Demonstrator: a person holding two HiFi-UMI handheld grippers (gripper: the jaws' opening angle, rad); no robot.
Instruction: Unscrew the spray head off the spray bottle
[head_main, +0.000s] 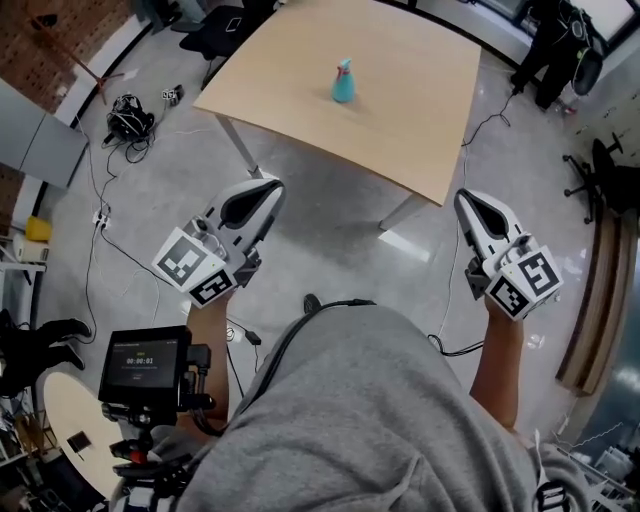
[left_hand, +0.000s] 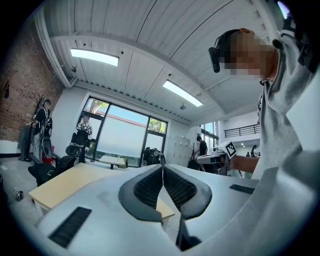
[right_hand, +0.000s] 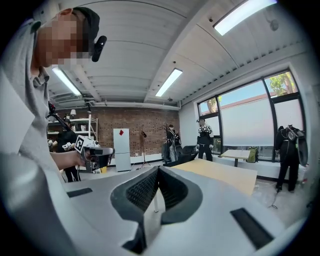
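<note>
A small teal spray bottle (head_main: 343, 82) with a grey spray head stands upright on the light wooden table (head_main: 400, 110), toward its far middle in the head view. My left gripper (head_main: 262, 190) is held low in front of the table's near edge, shut and empty. My right gripper (head_main: 470, 205) hangs at the right, also short of the table, shut with nothing between its pads. In the left gripper view the black ribbed pads (left_hand: 150, 186) meet. In the right gripper view the pads (right_hand: 142, 189) touch too. Neither gripper view shows the bottle.
The table has metal legs (head_main: 238, 145) on a grey concrete floor. Cables and a black bundle (head_main: 128, 118) lie at the left. A screen device (head_main: 145, 365) sits at my lower left. Chairs (head_main: 600, 170) and people stand around the room's edges.
</note>
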